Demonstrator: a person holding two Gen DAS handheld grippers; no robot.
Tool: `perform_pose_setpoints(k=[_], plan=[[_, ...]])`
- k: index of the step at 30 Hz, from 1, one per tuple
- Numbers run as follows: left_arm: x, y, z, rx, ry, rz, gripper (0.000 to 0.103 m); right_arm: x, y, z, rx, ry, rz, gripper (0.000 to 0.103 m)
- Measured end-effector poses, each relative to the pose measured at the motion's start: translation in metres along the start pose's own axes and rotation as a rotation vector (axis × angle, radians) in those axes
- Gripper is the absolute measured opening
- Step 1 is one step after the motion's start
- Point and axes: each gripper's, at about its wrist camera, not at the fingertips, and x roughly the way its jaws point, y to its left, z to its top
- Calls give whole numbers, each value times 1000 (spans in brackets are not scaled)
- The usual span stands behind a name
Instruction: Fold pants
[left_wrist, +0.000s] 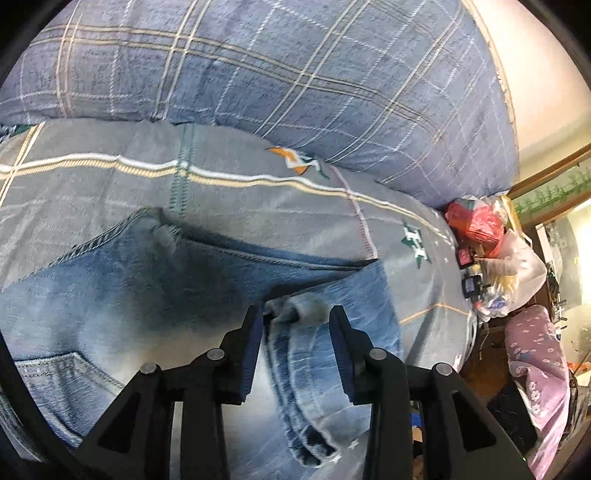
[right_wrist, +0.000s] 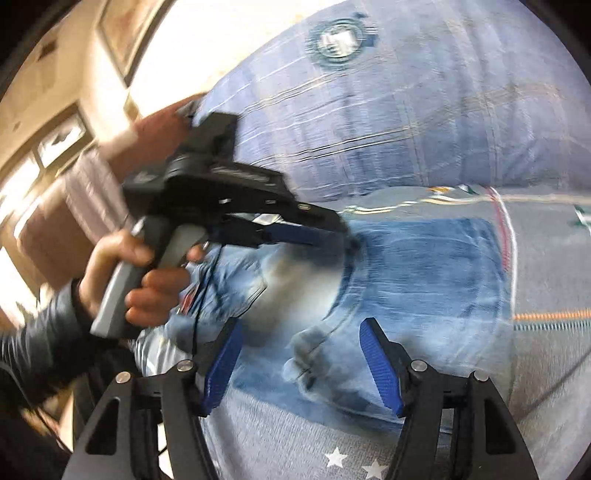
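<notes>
Two parted grippers (left_wrist: 295, 314) (right_wrist: 301, 328), jeans (left_wrist: 147, 277), plastic bags (left_wrist: 491, 240) seemingly full.

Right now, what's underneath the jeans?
The jeans lie on a grey plaid bedspread, with a blue plaid duvet bunched behind it. Whatever lies directly beneath the denim is covered.

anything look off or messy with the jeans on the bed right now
The jeans lie bunched rather than flat: one leg is doubled over crookedly on the seat, its hem askew. A frayed rip shows near the upper seam. Both grippers, left gripper and right gripper, are open above the denim.
</notes>
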Motion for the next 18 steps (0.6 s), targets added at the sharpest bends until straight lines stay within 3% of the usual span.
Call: perform_pose_setpoints(k=[3, 6, 11, 13, 17, 18], plan=[[1, -12, 7, 25, 2, -11, 38, 1, -7, -1, 58, -3, -45, 64], [6, -18, 13, 42, 6, 12, 38, 3, -12, 0, 62, 1, -54, 42], [18, -11, 14, 35, 26, 49, 38, 3, 4, -7, -15, 51, -14, 42], [25, -7, 14, 24, 39, 53, 32, 9, 13, -11, -60, 84, -11, 42], [32, -6, 13, 22, 31, 89, 24, 28, 15, -20, -99, 158, -108, 40], [30, -6, 12, 12, 24, 84, 23, 28, 16, -21, -103, 153, -114, 24]])
